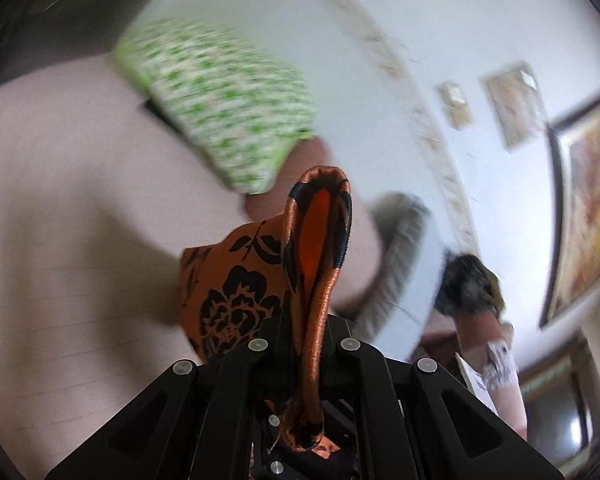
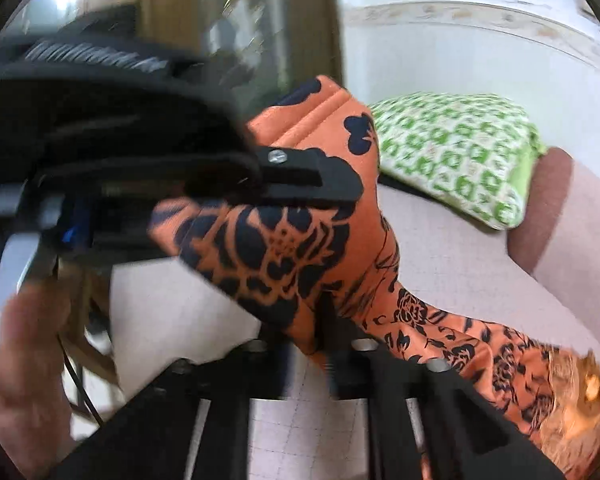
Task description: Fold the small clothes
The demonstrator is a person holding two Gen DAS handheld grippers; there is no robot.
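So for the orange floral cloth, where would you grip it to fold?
Grip the orange cloth on its stitched hem band, coming from the free edge side. The hem looks thicker and straighter than the rumpled middle, so it should hold without slipping. Both grippers already pinch it.

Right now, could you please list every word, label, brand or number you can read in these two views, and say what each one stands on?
No text can be read in either view.
Framed pictures on the wall: too blurred to show any lettering.
White card at the lower right: marks too small and blurred to read.
Orange floral cloth and green patterned pillow: pattern only, no words.
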